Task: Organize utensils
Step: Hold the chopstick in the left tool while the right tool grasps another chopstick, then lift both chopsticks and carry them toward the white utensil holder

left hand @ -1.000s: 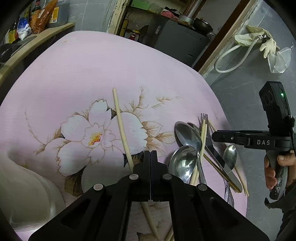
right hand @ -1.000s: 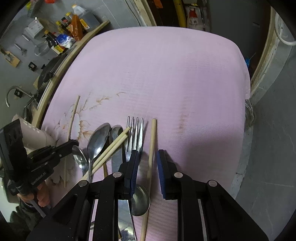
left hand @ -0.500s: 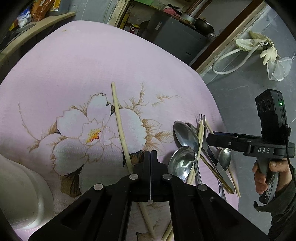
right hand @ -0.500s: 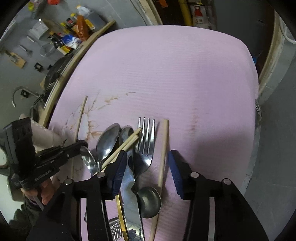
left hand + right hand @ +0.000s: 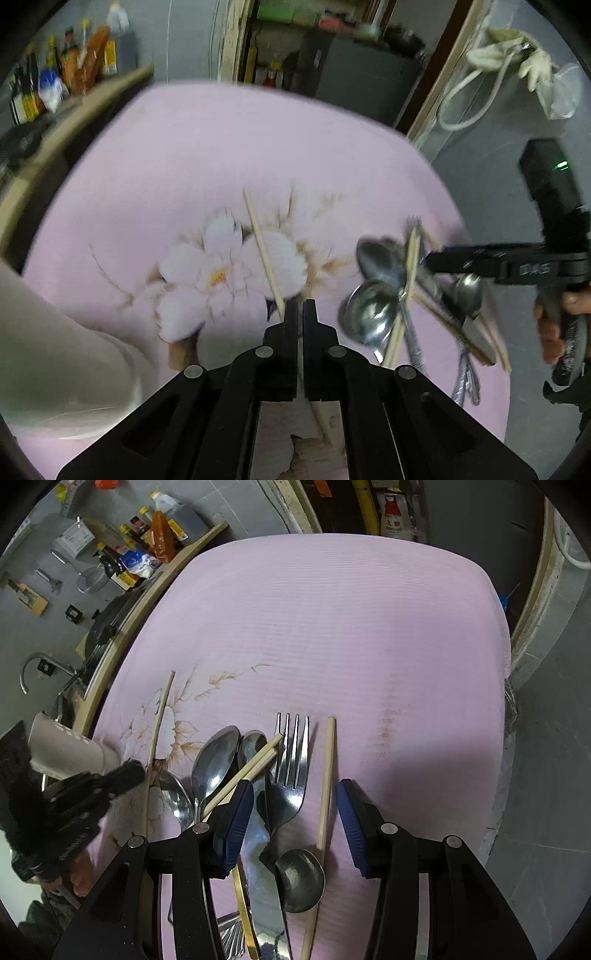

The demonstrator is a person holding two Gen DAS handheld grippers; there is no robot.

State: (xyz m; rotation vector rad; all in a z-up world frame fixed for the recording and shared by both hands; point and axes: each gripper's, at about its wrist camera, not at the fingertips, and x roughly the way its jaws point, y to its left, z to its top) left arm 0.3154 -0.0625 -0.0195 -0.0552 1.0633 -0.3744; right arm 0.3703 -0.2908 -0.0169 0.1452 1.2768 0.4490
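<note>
Over the pink tablecloth (image 5: 332, 627), right tongs (image 5: 295, 816) tilt down released astride the fork (image 5: 291, 775); left tongs (image 5: 300, 314) clenched, empty.

Left wrist view is smeared with motion blur, so the flower print (image 5: 221, 273) and the heap of spoons (image 5: 373, 310) are mushy and I can't separate the pieces. The lone chopstick (image 5: 264, 258) disappears behind the left gripper (image 5: 299, 308), so I can't tell if it's pinched. In the right wrist view the knife (image 5: 258, 834), the gold-coloured handle (image 5: 245, 915) and the other chopstick (image 5: 323, 805) run off the bottom edge. The left gripper is a fuzzy black blob there. Bottle labels on the shelf (image 5: 147, 554) are too small to read.
</note>
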